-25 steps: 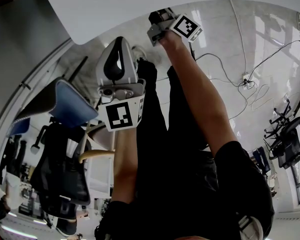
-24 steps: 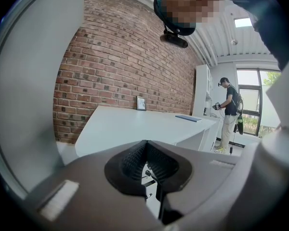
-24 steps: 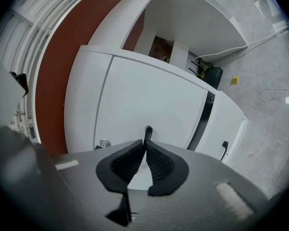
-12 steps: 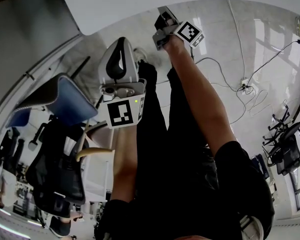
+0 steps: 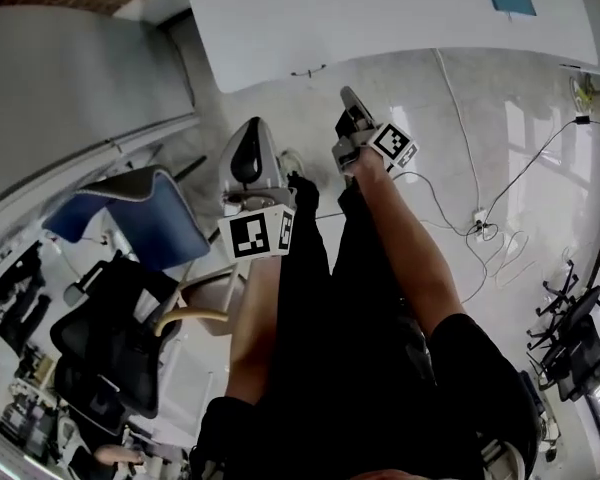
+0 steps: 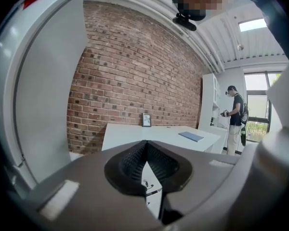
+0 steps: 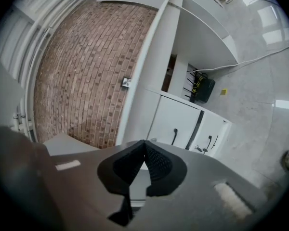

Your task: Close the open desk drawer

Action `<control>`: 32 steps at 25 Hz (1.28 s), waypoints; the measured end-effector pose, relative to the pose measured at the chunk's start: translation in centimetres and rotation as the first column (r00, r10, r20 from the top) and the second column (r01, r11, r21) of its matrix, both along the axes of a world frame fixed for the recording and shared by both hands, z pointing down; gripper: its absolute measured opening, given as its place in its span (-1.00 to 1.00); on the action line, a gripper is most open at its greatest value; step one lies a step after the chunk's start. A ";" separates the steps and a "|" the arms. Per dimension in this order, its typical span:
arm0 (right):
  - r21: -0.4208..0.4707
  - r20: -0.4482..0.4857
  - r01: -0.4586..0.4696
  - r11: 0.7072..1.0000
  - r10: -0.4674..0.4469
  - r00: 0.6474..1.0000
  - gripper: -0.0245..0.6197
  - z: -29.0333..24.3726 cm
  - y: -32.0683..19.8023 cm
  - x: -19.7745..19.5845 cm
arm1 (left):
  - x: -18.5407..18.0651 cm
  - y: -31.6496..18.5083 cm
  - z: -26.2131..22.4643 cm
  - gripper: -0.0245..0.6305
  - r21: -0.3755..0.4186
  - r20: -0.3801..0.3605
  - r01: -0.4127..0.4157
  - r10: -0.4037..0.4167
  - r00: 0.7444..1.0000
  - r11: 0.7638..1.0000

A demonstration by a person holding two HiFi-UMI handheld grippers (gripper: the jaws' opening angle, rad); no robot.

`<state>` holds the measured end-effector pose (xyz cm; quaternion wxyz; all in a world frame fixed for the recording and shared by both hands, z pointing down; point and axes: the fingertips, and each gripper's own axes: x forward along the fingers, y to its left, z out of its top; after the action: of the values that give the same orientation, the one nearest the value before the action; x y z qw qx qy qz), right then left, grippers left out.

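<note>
Drawer fronts (image 7: 176, 124) under the white table (image 5: 380, 18) look flush in the right gripper view, with none visibly pulled out, so the closing seems done, though I cannot be sure. Left claw (image 6: 147, 150) and right claw (image 7: 144, 148) are both closed on nothing, held clear of the table

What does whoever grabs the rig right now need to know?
Left tongs: shut, empty, in the air.
Right tongs: shut, empty, in the air.
Desk: ahead of both.
Drawer fronts below it look flush in the right gripper view; no open drawer shows.
Done: closing, probably.
Left: check that the drawer is fully in.
</note>
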<state>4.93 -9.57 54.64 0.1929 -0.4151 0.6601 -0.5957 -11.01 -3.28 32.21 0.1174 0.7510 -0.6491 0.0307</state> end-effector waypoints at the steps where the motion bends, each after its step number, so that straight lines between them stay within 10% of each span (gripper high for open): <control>1: 0.007 -0.009 0.004 1.000 -0.004 1.000 -0.91 -1.6 0.5 0.4 | 0.0 0.3 -1.1 -0.88 0.002 -0.005 0.002 -0.002 1.000 1.000; 12: 0.175 -0.316 0.180 0.968 -0.118 0.942 -0.92 -19.9 1.9 3.1 | -1.0 4.2 -10.5 -0.87 0.046 -0.022 -0.017 0.018 1.000 0.999; 23: 0.449 -0.759 0.456 0.768 0.058 0.649 -0.91 -36.3 5.5 3.2 | 0.7 6.8 -18.4 -0.87 0.116 0.094 -0.085 0.074 0.993 0.990; 32: 0.447 -0.796 0.553 0.703 0.031 0.605 -0.92 -38.5 8.9 1.4 | 1.5 7.1 -20.6 -0.87 0.160 0.095 -0.099 0.084 0.992 0.982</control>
<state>6.30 -0.66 16.10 -0.0640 -0.4172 0.8989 -0.1173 -9.55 3.83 11.62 0.0249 0.7850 -0.6188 0.0156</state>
